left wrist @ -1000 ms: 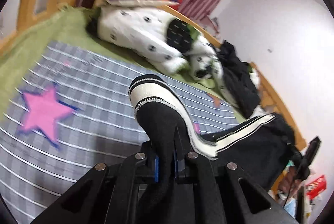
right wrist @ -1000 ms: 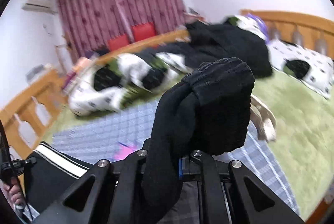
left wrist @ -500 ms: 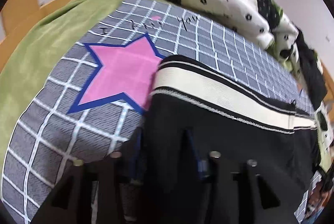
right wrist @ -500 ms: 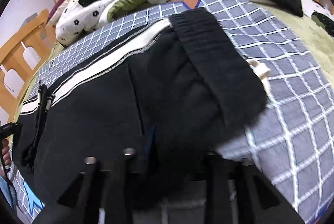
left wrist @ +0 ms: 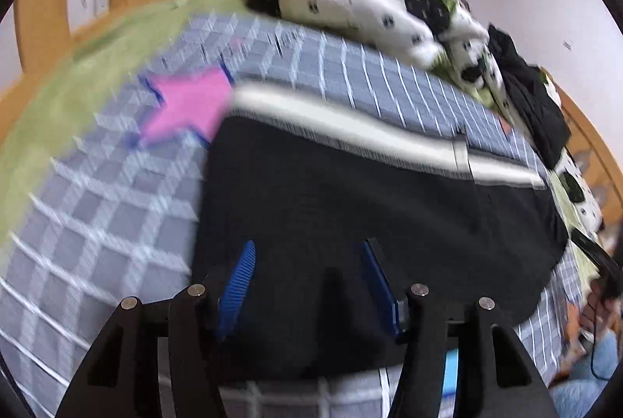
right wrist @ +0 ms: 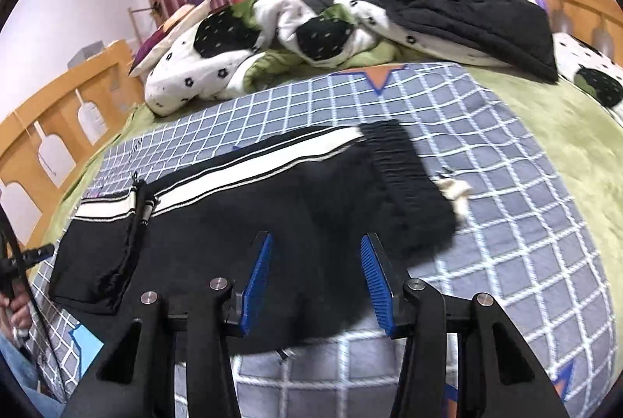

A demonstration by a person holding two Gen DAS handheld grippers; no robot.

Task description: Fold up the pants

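The black pants (left wrist: 350, 208) with a cream side stripe (left wrist: 350, 122) lie folded flat on the grey checked blanket (left wrist: 101, 223). My left gripper (left wrist: 308, 246) hovers over their near edge with its jaws opening; the blue pads (left wrist: 237, 281) touch no cloth, and the fabric lies flat beneath the gap. In the right wrist view the same pants (right wrist: 241, 223) show their elastic waistband (right wrist: 405, 169) at the right end and a white drawstring tip (right wrist: 453, 190). My right gripper (right wrist: 316, 237) is open above the near edge, gripping nothing.
A white quilt with black patches (right wrist: 241, 48) and a black jacket (right wrist: 475, 13) are heaped at the back of the bed. A green sheet (right wrist: 564, 130) and a wooden bed rail (right wrist: 50, 106) surround the blanket. A person's hand (right wrist: 17, 305) shows at lower left.
Both grippers held bunched pants fabric up in the air; they came down to the bed and let go. The pants now lie flat on the blanket.
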